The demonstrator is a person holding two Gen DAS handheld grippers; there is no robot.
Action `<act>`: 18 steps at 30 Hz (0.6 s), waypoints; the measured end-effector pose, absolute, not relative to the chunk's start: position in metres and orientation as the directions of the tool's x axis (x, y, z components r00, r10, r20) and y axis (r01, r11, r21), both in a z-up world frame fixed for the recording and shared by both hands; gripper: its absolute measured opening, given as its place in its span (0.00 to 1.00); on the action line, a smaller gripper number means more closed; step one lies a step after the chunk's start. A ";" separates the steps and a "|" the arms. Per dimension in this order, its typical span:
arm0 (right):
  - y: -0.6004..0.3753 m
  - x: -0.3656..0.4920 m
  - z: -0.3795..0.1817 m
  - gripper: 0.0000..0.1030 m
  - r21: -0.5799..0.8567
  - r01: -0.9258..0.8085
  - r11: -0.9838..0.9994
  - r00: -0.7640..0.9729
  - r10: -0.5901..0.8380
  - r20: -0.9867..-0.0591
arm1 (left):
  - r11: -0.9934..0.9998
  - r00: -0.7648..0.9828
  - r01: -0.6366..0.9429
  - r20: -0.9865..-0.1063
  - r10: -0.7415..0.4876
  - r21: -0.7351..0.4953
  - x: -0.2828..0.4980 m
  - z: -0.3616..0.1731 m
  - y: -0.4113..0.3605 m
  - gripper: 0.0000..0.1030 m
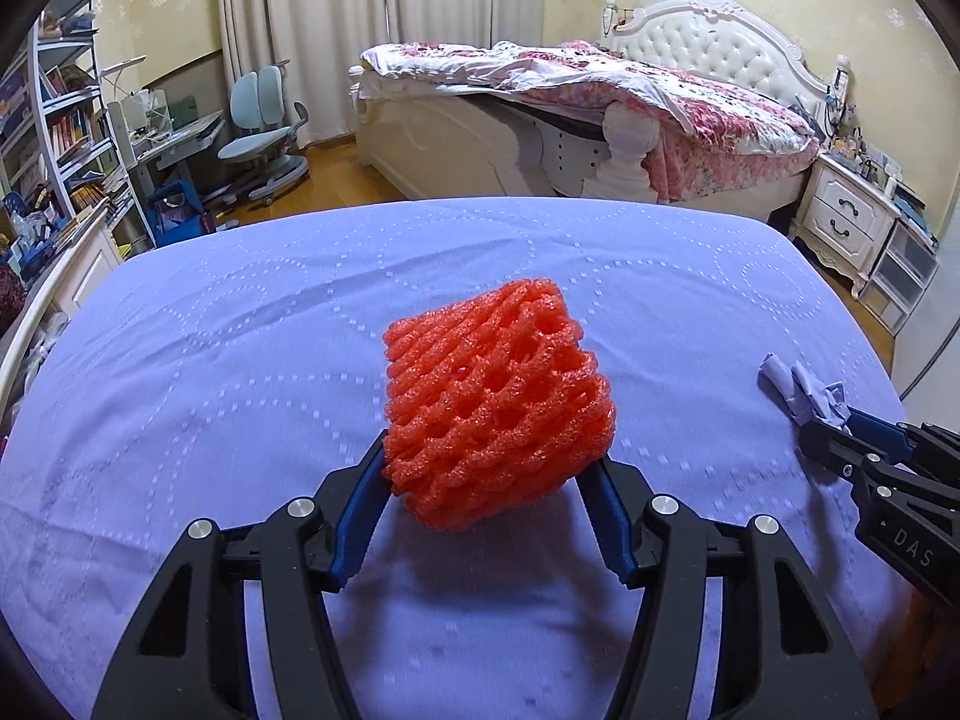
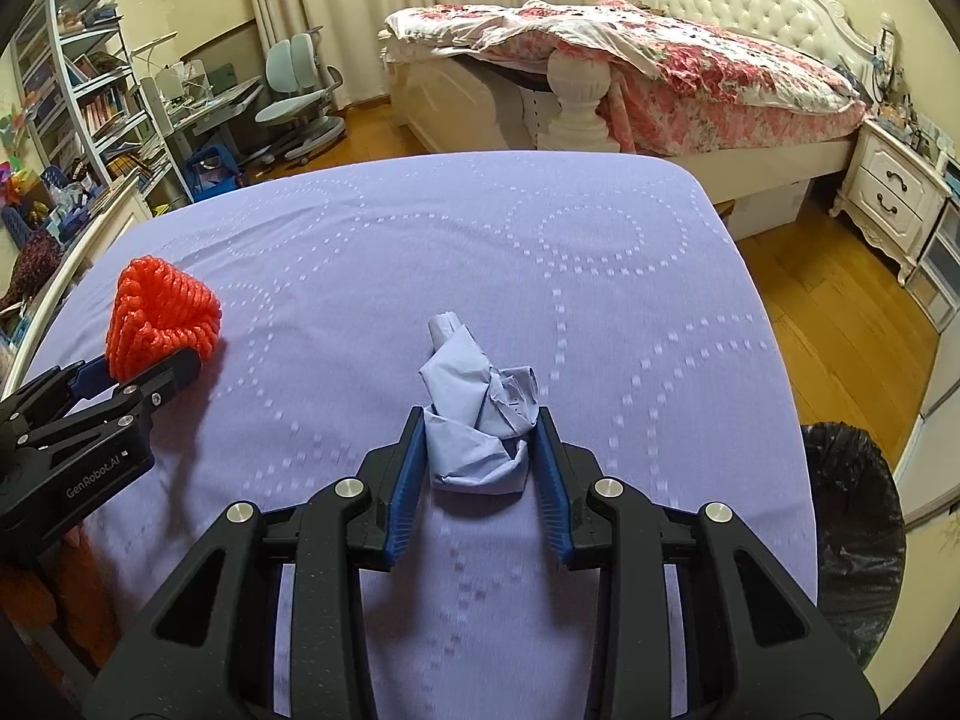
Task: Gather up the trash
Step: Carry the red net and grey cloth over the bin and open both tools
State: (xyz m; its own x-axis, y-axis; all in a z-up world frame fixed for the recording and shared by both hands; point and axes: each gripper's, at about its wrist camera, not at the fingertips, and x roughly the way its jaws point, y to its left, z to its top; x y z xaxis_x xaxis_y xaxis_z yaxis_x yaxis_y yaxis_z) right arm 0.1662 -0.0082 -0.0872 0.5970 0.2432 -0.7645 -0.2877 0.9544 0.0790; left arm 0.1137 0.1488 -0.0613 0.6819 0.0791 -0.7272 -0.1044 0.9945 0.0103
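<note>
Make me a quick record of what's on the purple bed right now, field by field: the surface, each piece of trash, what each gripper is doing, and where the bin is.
surface: purple bedsheet
trash 1: orange foam net, between the left gripper fingers
trash 2: crumpled blue paper, between the right gripper fingers
left gripper: closed on the foam net
right gripper: closed on the paper
bin: black-lined trash bin, beside the bed's right edge

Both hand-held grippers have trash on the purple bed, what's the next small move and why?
Probably swing the right hand-held gripper toward the black-lined bin at the bed's right edge: its pads already pinch the crumpled blue paper. The left hand-held gripper grips the orange foam net and can follow.
</note>
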 end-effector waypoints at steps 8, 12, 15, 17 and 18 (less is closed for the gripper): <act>-0.018 0.132 -0.088 0.33 0.095 -0.295 0.951 0.590 0.260 -0.764 | 0.995 0.688 -0.105 -0.722 0.071 -0.001 0.085 -0.059 0.132 0.58; -0.027 0.113 -0.087 0.33 0.102 -0.293 0.951 0.592 0.264 -0.762 | 0.995 0.698 -0.097 -0.712 0.070 0.003 0.071 -0.058 0.120 0.58; -0.036 0.100 -0.087 0.33 0.105 -0.285 0.953 0.595 0.261 -0.760 | 0.996 0.705 -0.088 -0.707 0.057 -0.007 0.062 -0.057 0.112 0.58; -0.042 0.094 -0.087 0.33 0.108 -0.279 0.954 0.596 0.260 -0.759 | 0.996 0.707 -0.083 -0.706 0.051 -0.012 0.056 -0.058 0.105 0.58; -0.046 0.090 -0.086 0.33 0.109 -0.275 0.955 0.599 0.259 -0.758 | 0.997 0.708 -0.081 -0.705 0.046 -0.016 0.053 -0.058 0.102 0.58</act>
